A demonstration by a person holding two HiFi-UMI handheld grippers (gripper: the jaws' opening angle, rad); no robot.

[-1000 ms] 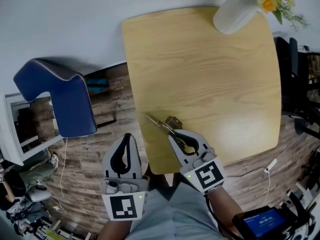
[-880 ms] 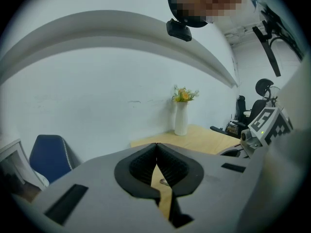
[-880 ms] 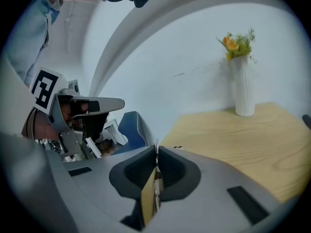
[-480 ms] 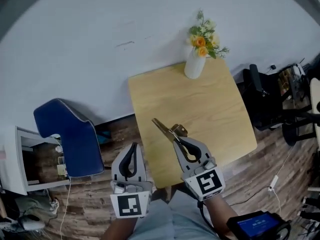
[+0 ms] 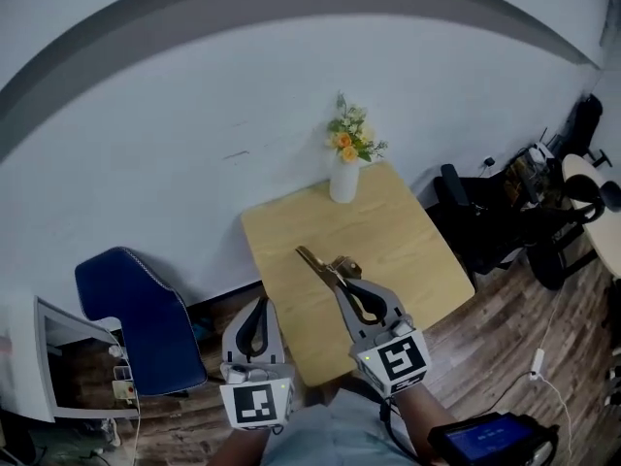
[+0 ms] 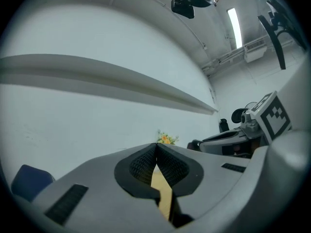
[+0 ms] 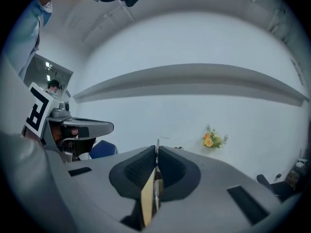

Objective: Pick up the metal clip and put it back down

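Observation:
The metal clip (image 5: 325,263) is brass-coloured with a long thin arm pointing up-left. My right gripper (image 5: 342,282) is shut on it and holds it in the air over the near part of the wooden table (image 5: 408,250). In the right gripper view the clip (image 7: 156,165) shows edge-on between the pads of the right gripper (image 7: 156,154). My left gripper (image 5: 257,309) hangs beside the table's near-left corner, over the floor, and is shut on nothing. In the left gripper view the pads of the left gripper (image 6: 156,152) meet.
A white vase of orange and yellow flowers (image 5: 343,175) stands at the table's far edge by the wall. A blue chair (image 5: 146,309) and a white cabinet (image 5: 39,357) are at the left, with dark office chairs (image 5: 466,212) at the right. A blue-screened device (image 5: 485,442) is near my right arm.
The head view has pulled far back from the table, so the table looks smaller and the wall fills more of the frame. The right gripper keeps the clip, which now looks held above the table.

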